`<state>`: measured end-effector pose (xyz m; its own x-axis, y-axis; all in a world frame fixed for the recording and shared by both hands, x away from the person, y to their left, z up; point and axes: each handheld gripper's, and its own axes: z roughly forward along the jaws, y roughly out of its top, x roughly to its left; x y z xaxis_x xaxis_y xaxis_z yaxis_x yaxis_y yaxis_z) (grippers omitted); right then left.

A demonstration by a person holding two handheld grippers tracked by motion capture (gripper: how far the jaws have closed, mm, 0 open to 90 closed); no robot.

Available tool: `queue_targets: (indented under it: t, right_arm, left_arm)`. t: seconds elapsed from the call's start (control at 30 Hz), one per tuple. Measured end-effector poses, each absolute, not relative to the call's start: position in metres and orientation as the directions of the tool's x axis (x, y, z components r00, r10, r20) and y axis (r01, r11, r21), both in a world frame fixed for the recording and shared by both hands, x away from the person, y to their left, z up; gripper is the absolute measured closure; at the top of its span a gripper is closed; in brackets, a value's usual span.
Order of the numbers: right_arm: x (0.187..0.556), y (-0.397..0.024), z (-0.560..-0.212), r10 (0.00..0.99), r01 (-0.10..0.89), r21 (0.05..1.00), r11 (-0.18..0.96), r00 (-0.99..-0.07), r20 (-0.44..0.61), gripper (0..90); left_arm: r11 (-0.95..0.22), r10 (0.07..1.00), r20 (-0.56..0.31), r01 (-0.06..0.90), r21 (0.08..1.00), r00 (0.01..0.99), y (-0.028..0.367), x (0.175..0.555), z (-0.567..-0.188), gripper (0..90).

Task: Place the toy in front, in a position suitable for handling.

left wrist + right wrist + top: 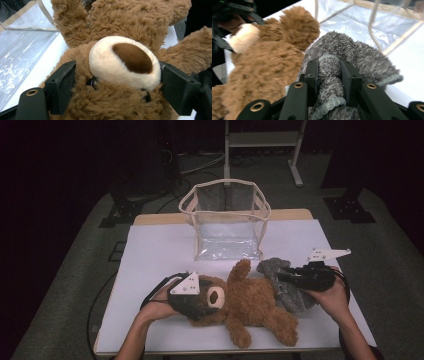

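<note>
A brown teddy bear lies on its back on the white table, head to the left. My left gripper has a jaw on each side of the bear's head. In the left gripper view both black pads press into the fur beside the cream snout, so the left gripper is shut on the head. A fuzzy grey cloth lies by the bear's right side. My right gripper is shut on a fold of the grey cloth, pinched tight between the right gripper's jaws, with the bear to their left.
A clear plastic bag with cream trim stands open-topped at the back middle of the table, just beyond the bear's raised arm. Its clear wall is at the left in the left gripper view. White tabletop lies to the left and front.
</note>
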<state>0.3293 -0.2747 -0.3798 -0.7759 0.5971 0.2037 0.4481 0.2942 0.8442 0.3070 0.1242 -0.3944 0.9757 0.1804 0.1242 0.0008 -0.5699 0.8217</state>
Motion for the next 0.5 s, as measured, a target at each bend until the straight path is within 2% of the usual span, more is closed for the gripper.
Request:
queue_targets:
  t: [0.2,0.27,0.37,0.5]
  right_arm:
    - [0.319,-0.246,-0.369,0.484,0.394,0.869,0.301,-0.848,0.217,68.6]
    - [0.320,-0.241,-0.370,0.496,0.380,0.863,0.334,-0.849,0.182,68.6]
    - [0.327,-0.249,-0.375,0.552,0.414,0.845,0.339,-0.815,0.177,68.9]
    - [0.332,-0.258,-0.378,0.556,0.450,0.837,0.312,-0.801,0.223,69.3]
  left_arm:
    - [-0.578,0.180,0.137,-0.008,0.816,0.974,0.123,0.306,-0.395,18.7]
    - [-0.579,0.182,0.138,-0.007,0.815,0.973,0.123,0.306,-0.395,18.7]
    - [-0.580,0.185,0.141,-0.007,0.814,0.973,0.122,0.306,-0.395,18.8]
    - [-0.579,0.188,0.138,-0.003,0.815,0.972,0.121,0.307,-0.395,18.7]
